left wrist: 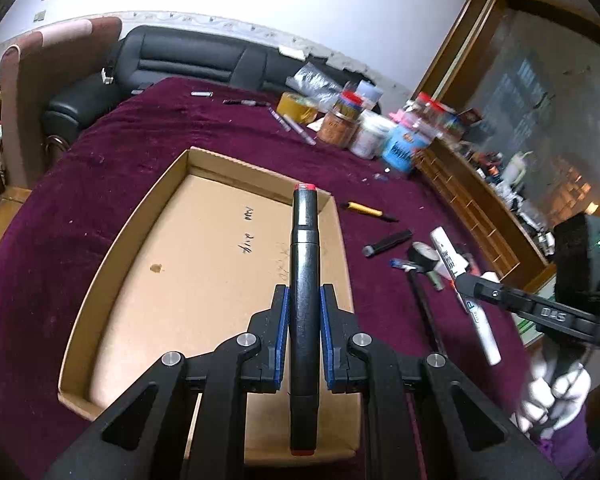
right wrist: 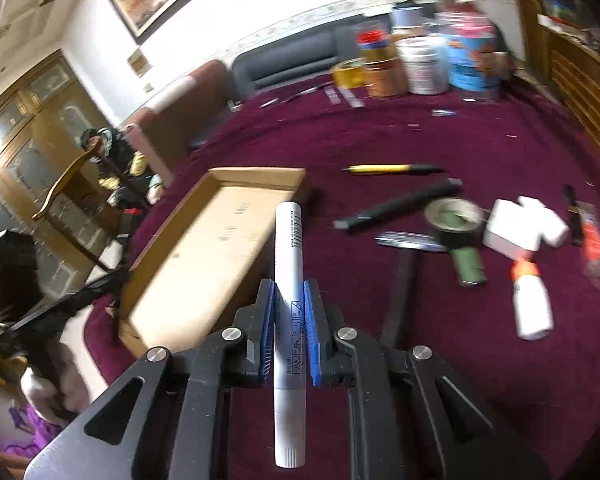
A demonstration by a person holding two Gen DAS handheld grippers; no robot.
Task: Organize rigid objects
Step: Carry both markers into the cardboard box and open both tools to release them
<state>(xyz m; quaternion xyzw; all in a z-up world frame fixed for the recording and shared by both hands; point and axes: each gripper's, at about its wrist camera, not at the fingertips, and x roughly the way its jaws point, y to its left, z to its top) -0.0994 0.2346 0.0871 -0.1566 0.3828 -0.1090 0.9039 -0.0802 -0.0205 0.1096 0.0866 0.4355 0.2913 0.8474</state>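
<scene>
My left gripper (left wrist: 304, 292) is shut on a black marker with red ends (left wrist: 305, 240) and holds it above the open cardboard box (left wrist: 112, 240), over its right side. My right gripper (right wrist: 289, 286) is shut on a white marker (right wrist: 289, 248) and holds it above the purple cloth, just right of the box (right wrist: 256, 174). In the left wrist view the right gripper (left wrist: 466, 284) and its white marker (left wrist: 482, 328) show at the right, apart from the box.
On the purple cloth right of the box lie a yellow pen (right wrist: 388, 168), a black marker (right wrist: 400, 202), a tape roll (right wrist: 454, 216), a white adapter (right wrist: 516, 232), a glue bottle (right wrist: 532, 304) and a hammer handle (right wrist: 400, 292). Jars (left wrist: 368, 128) crowd the far edge.
</scene>
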